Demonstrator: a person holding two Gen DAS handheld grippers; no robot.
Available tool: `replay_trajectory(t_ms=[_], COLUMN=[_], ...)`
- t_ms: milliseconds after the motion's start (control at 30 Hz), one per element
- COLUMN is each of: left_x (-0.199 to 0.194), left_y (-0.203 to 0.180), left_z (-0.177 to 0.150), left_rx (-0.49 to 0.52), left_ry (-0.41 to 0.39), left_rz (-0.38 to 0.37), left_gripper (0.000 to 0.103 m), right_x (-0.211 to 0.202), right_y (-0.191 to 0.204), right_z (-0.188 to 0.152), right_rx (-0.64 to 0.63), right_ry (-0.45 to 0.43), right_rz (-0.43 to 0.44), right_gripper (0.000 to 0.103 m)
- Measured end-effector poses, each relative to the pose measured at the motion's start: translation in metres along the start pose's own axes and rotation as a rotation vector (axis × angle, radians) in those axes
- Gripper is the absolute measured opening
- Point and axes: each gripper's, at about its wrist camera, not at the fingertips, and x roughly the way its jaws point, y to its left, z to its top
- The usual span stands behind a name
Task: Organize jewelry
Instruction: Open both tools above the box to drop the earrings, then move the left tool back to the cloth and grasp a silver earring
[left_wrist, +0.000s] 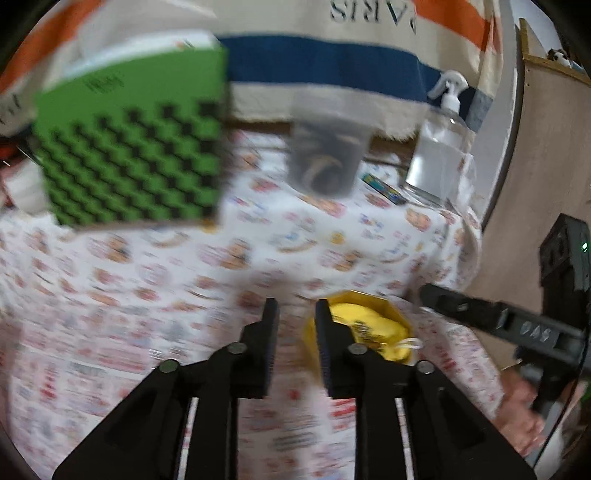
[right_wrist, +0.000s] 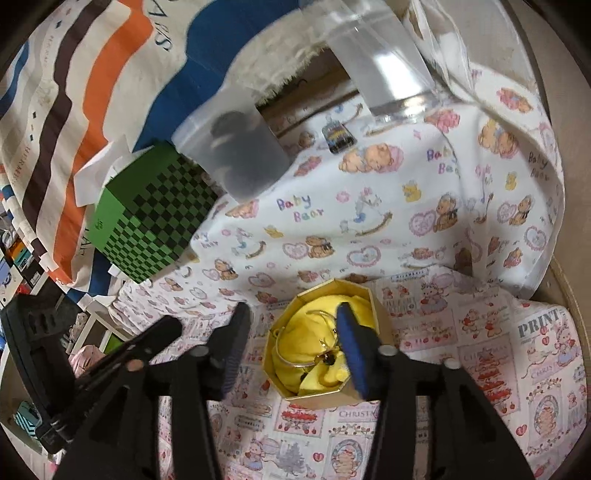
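Note:
An octagonal gold box (right_wrist: 373, 306) with a yellow cloth lining (right_wrist: 314, 354) sits on the printed cloth. Thin gold bangles and a dark-stoned piece (right_wrist: 325, 357) lie inside it. My right gripper (right_wrist: 293, 314) is open above the box, its right finger (right_wrist: 351, 343) over the lining. My left gripper (left_wrist: 295, 314) is open and empty just left of the box (left_wrist: 391, 306), its right finger overlapping the box's edge. The right gripper shows at the right of the left wrist view (left_wrist: 480, 314). The left gripper shows at the left of the right wrist view (right_wrist: 147, 339).
A green and black chequered box (right_wrist: 151, 225) stands at the back left. A translucent tub with dark items (right_wrist: 236, 155) sits beside it. A clear spray bottle (left_wrist: 439, 147) stands at the back right. A small colourful packet (right_wrist: 337, 137) lies near it.

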Motion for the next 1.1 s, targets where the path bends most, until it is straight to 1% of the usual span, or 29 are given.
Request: replay_trajectory(t_ms=[33, 67, 133, 200, 367, 533, 733, 900, 933, 1000, 1067, 1100], left_x=[-0.005, -0.010, -0.018, -0.022, -0.021, -0.005, -0.004, -0.004, -0.001, 0.011, 0.028, 0.034], left_y=[0.005, 0.011, 0.021, 0.033, 0.061, 0.084, 0.100, 0.113, 0.113, 0.112, 0.111, 0.111], left_z=[0.000, -0.001, -0.003, -0.005, -0.015, -0.023, -0.024, -0.026, -0.026, -0.027, -0.031, -0.033], left_rx=[0.006, 0.012, 0.022, 0.010, -0.043, -0.097, -0.111, -0.149, -0.144, -0.099, -0.070, -0.066], left_ry=[-0.013, -0.025, -0.047, -0.057, -0.043, 0.025, 0.041, 0.042, 0.042, 0.053, 0.099, 0.117], left_rz=[0.014, 0.025, 0.059, 0.080, 0.076, 0.089, 0.183, 0.172, 0.171, 0.152, 0.147, 0.144], left_gripper=[0.029, 0.030, 0.030, 0.030, 0.031, 0.031, 0.031, 0.037, 0.040, 0.043, 0.043, 0.038], right_x=[-0.001, -0.003, -0.005, -0.005, 0.002, 0.010, 0.010, 0.009, 0.010, 0.011, 0.013, 0.014], right_y=[0.002, 0.006, 0.013, 0.020, 0.030, 0.033, 0.036, 0.038, 0.039, 0.040, 0.041, 0.041], right_z=[0.000, 0.000, -0.002, -0.004, -0.011, -0.015, -0.017, -0.018, -0.018, -0.019, -0.020, -0.020], right_rx=[-0.008, -0.024, -0.047, -0.076, -0.132, -0.158, -0.181, -0.187, -0.188, -0.192, -0.198, -0.200], right_ry=[-0.005, -0.012, -0.026, -0.030, -0.027, -0.024, -0.036, -0.038, -0.038, -0.032, -0.027, -0.024], right_rz=[-0.002, -0.006, -0.014, -0.026, -0.071, -0.117, -0.147, -0.148, -0.149, -0.150, -0.154, -0.156], right_gripper=[0.051, 0.055, 0.059, 0.059, 0.061, 0.063, 0.066, 0.066, 0.066, 0.066, 0.066, 0.066])
